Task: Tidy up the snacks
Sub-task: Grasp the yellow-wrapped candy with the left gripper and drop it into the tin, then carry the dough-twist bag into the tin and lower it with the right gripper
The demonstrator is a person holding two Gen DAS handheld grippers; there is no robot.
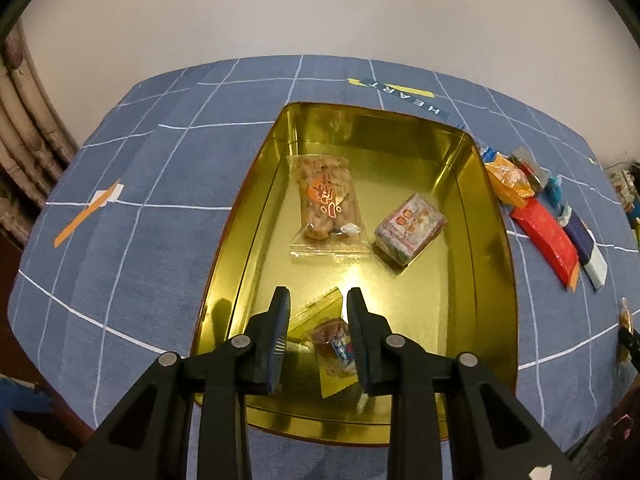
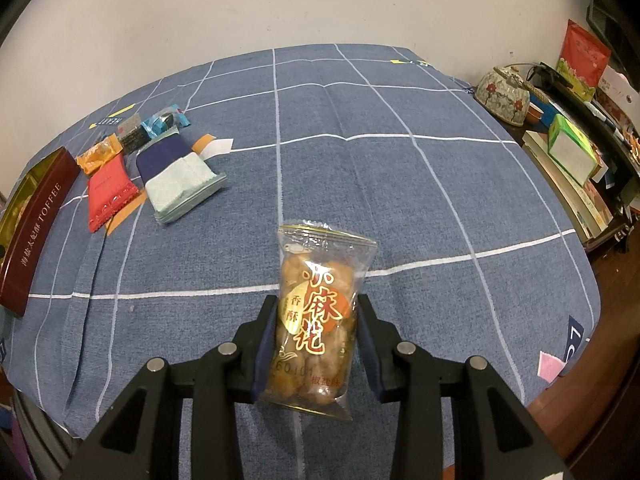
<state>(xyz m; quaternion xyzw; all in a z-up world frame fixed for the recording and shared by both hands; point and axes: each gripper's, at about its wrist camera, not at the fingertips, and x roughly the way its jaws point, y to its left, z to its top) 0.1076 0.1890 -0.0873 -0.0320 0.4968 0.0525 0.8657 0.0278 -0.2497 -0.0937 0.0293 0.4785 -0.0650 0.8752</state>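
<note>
A gold tin box [image 1: 492, 264] lies open on the blue checked cloth. In it are a clear pack of fried twists [image 1: 326, 200], a small paper-wrapped block [image 1: 410, 226] and a small brown snack packet [image 1: 334, 350]. My left gripper [image 1: 318, 340] hovers open over the tin's near end, jaws either side of the brown packet and above it. My right gripper [image 2: 316, 340] is shut on a clear pack of fried twists [image 2: 316, 316], held upright above the cloth. The tin's maroon TOFFEE side [image 2: 32, 232] shows at far left.
Loose snacks lie right of the tin: an orange packet [image 1: 508, 178], a red packet [image 1: 550, 240], a navy-and-mint pack [image 2: 180, 176], small blue wrappers [image 2: 164, 122]. A side shelf with a ceramic pot [image 2: 504, 94] and a green box [image 2: 572, 148] stands at right.
</note>
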